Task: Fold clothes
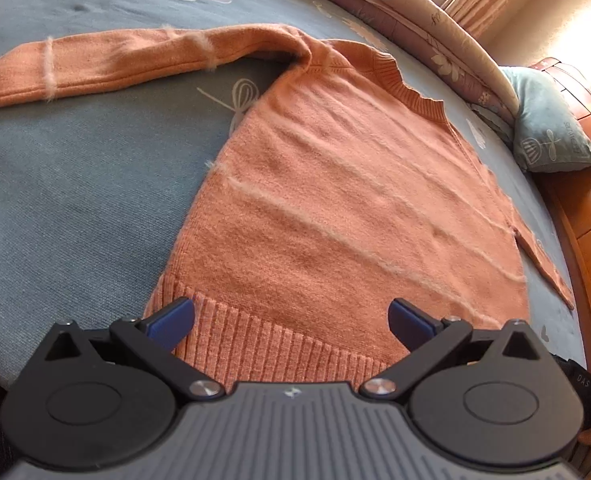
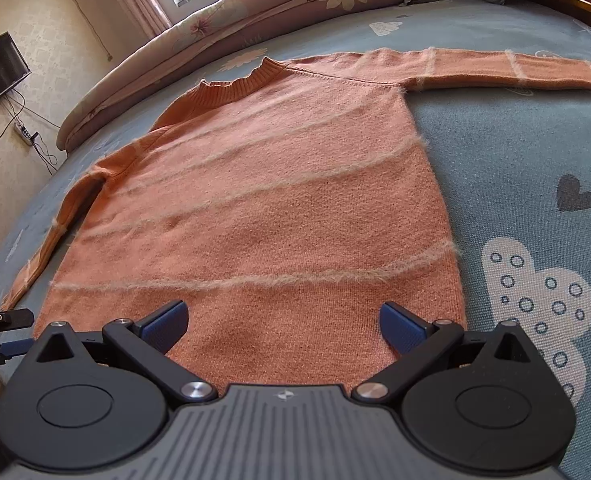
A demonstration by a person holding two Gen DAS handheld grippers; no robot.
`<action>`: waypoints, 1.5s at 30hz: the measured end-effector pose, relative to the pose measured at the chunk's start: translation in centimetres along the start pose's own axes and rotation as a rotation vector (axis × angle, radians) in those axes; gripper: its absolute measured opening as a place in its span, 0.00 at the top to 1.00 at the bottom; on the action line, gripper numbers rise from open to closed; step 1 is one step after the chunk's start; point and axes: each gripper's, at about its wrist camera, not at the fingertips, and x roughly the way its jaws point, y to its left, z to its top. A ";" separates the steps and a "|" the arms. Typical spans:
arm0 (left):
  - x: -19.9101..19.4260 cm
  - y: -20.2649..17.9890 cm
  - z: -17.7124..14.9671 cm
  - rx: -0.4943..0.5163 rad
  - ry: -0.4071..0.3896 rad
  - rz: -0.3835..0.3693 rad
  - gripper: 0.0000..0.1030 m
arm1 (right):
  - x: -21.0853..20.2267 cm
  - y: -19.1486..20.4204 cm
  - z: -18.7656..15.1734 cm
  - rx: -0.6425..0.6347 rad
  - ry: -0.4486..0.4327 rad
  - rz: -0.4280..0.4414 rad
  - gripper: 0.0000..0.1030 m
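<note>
Hovering over the ribbed hem, the left gripper (image 1: 291, 318) has its blue pads spread wide and empty; the orange sweater (image 1: 335, 200) lies flat on the blue bedspread (image 1: 75, 200), one sleeve (image 1: 115, 64) stretched out sideways. Over to the right wrist view: the right gripper (image 2: 283, 322) gapes too, poised above the sweater's lower body, far sleeve (image 2: 515, 68) extended. Folding looks not yet begun; next call, pinch a sleeve or side edge and carry it across.

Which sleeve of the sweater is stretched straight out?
The sleeve on the right tongs' side lies straight out across the bed. The other sleeve bends down along the body.
</note>
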 end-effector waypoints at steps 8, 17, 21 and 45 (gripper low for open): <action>-3.5 -5.8 -1.5 0.268 -0.070 0.057 0.01 | -1.3 0.5 0.0 -0.039 0.053 0.031 0.00; -0.5 -7.6 -3.5 0.351 -0.018 -0.066 0.01 | -9.5 0.2 -2.1 0.096 -0.041 0.152 0.00; 1.2 -6.7 -5.1 0.320 0.068 -0.099 0.01 | -8.6 -0.2 -2.6 0.129 -0.014 0.128 0.00; -10.8 4.0 2.7 0.192 -0.331 0.044 0.05 | -5.9 -5.4 -6.4 0.356 -0.066 0.352 0.00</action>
